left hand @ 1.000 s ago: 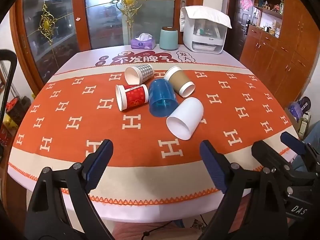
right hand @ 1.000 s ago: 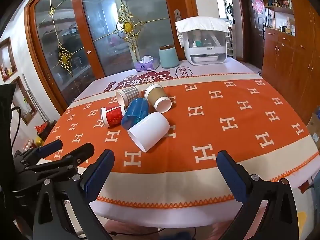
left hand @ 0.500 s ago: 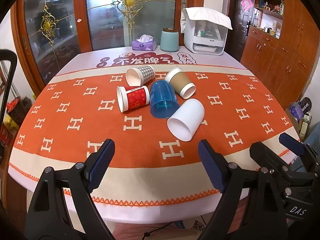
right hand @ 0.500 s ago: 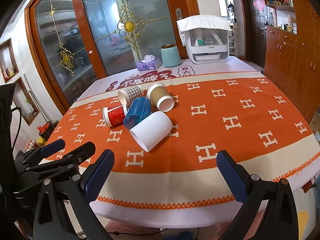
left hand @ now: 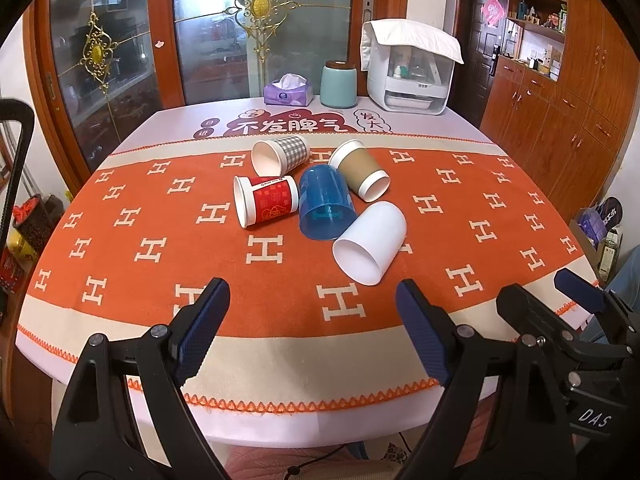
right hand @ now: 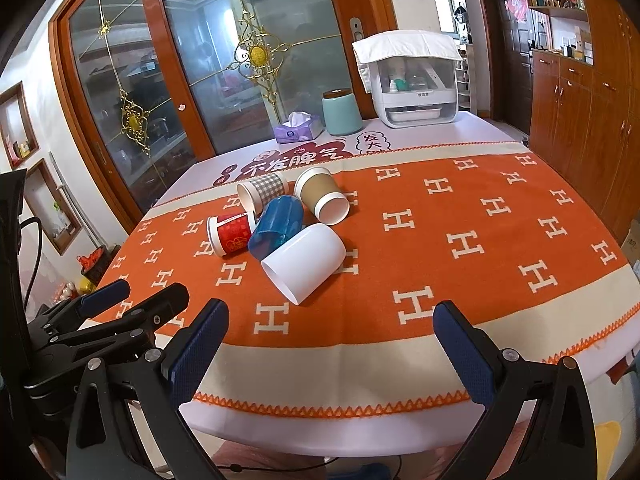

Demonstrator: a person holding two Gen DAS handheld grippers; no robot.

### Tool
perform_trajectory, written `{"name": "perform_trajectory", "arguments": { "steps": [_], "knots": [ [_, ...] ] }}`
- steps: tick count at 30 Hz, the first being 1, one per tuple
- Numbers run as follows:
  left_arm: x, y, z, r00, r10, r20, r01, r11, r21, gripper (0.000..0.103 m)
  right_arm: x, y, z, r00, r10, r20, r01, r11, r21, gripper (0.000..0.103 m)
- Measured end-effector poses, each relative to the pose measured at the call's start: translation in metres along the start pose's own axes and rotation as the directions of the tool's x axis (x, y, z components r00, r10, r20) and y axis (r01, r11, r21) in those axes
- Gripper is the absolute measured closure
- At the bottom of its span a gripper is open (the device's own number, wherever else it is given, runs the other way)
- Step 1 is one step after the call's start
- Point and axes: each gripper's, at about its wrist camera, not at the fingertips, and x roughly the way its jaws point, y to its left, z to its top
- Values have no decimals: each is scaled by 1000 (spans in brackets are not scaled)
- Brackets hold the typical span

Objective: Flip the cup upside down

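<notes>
1. Orange cloth [left hand: 132,240] covers the table, bearing five cups on their sides, clustered mid-table
2. Left gripper [left hand: 310,320] and right gripper [right hand: 330,340] hover at the near edge, well apart from the cups, jaws spread wide, holding nothing
3. White cup [left hand: 370,242] lies nearest, mouth toward the grippers, touching the blue cup [left hand: 325,204]
4. Judged: the approach step; next calls for reaching in, closing on one cup's wall, then turning it mouth-down
</notes>
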Motion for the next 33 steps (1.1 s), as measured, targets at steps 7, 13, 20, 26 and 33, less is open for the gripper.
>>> {"name": "perform_trajectory", "arguments": {
  "steps": [7, 13, 20, 26, 33],
  "knots": [
    [-1, -1, 1, 1000, 2, 1, -2, 1000, -1, 20, -2, -2, 1, 1000, 1, 0, -1, 1000, 2, 0],
    [-2, -2, 0, 1000, 5, 1, -5, 1000, -3, 20, -1, 1, 2, 1000, 0, 2, 0, 1000, -4, 0],
    [-2, 1, 0, 1000, 9, -6, -9, 1000, -10, 20, 1, 3, 4, 1000, 1, 7, -1, 1000, -12, 0],
    [-1, 2, 1, 1000, 12, 3, -12, 1000, -16, 20, 4, 1, 6, 999, 31, -12, -31, 999, 8, 0],
    [-1, 1, 1, 1000, 13, 6, -13, 1000, -2, 20, 7, -3, 9, 999, 40, -19, -40, 999, 13, 0]
  ]
}}
